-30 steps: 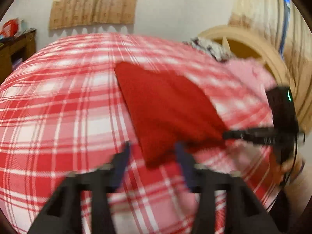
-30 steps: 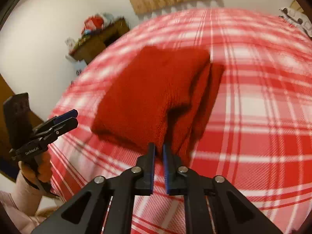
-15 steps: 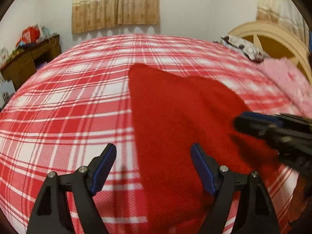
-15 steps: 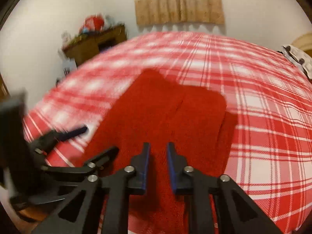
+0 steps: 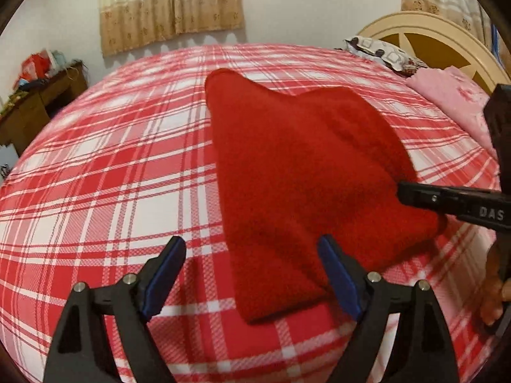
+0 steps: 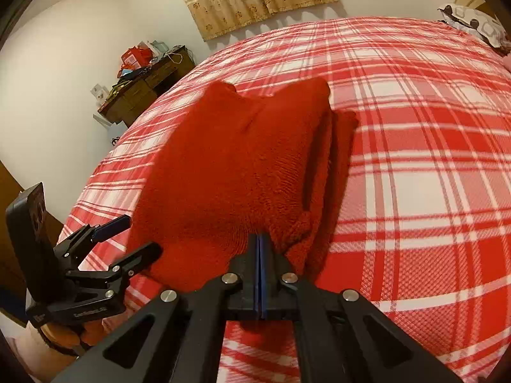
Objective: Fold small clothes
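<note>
We have the folded red fleece garment (image 5: 300, 172) lying flat on the red-and-white plaid bedsheet (image 5: 95, 166), near the bed's near edge, stacked layers showing along its right side in the right wrist view.

Left gripper (image 5: 252, 274): jaws spread wide and opening, blue pads (image 5: 163, 271) astride the garment's near left corner. Left pad is over bare sheet, right pad over the fleece. Pads press on nothing.

Right gripper (image 6: 260, 255): clenched fully, blue pads flat against each other. Tips sit at the garment's near edge; fleece bunches up just right of the tips. We can't tell if a fold is pinched between the pads or the tips just butt against the cloth.

In the left wrist view the right gripper enters from the right, its tip over the garment's right edge, with the holding hand (image 5: 495, 290) below it.

Far side: beige patterned curtain (image 5: 172, 3) on the white wall, cluttered dark wooden desk (image 5: 35, 108) at far left, cream headboard (image 5: 447, 41) and pink blanket (image 5: 453, 95) at far right.
</note>
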{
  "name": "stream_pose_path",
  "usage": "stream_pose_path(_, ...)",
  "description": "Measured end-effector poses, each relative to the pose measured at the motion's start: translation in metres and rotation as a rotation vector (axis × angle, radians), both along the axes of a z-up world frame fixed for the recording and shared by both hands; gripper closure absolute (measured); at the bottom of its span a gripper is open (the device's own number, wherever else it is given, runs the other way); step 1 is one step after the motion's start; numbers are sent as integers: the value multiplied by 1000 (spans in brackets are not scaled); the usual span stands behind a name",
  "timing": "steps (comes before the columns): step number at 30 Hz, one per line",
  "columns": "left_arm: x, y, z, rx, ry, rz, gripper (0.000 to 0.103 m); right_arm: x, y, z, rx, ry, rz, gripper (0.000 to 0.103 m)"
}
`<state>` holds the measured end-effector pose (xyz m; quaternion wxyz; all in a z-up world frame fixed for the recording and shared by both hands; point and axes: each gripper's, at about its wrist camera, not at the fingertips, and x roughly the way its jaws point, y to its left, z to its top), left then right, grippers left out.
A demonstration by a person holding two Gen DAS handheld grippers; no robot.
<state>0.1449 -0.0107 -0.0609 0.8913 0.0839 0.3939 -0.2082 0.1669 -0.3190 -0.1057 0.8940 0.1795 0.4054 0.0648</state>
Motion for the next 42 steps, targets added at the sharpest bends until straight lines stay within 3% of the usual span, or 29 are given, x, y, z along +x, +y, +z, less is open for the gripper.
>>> stream_pose_path(4,3,11,35,-66,-49,3,13,5,-8,34,-3,-111,-42,101)
stream_pose_path(6,14,14,47,-61,-104,38,6,21,-11,45,-25,-125,-75,100)
stream_pose_path(8,33,12,53,-37,-142,90,6,46,-13,46,-44,-108,-92,96)
stream_pose_path(11,66,7,46,-20,-121,145,6,71,-14,39,-87,-69,-146,79)
stream_pose_path(14,90,-1,29,7,-66,177,6,81,-8,30,-102,-73,-123,78)
stream_pose_path(18,99,-16,12,34,-51,162,7,90,-11,5,-198,-17,-132,78)
stream_pose_path(21,98,-27,8,68,-59,151,7,88,-25,-1,-176,-19,-186,78)
stream_pose_path(22,99,-30,9,73,-59,148,6,88,-31,-3,-183,1,-221,73)
stream_pose_path(24,100,-34,9,95,-62,149,6,87,-44,-10,-122,8,-246,64)
stream_pose_path(30,101,-35,8,100,-55,156,3,73,-58,-8,39,-24,-251,58)
stream_pose_path(31,101,-34,8,96,-50,157,3,69,-60,-5,60,-33,-260,55)
stream_pose_path(33,101,-34,9,94,-46,154,3,60,-63,0,96,-49,-278,35)
stream_pose_path(35,101,-34,10,96,-41,148,3,50,-68,5,150,-88,-286,30)
stream_pose_path(39,101,-34,11,59,-6,117,4,40,-76,5,208,-91,-283,29)
stream_pose_path(42,104,-30,9,-38,71,78,8,38,-82,-4,240,-71,-291,29)
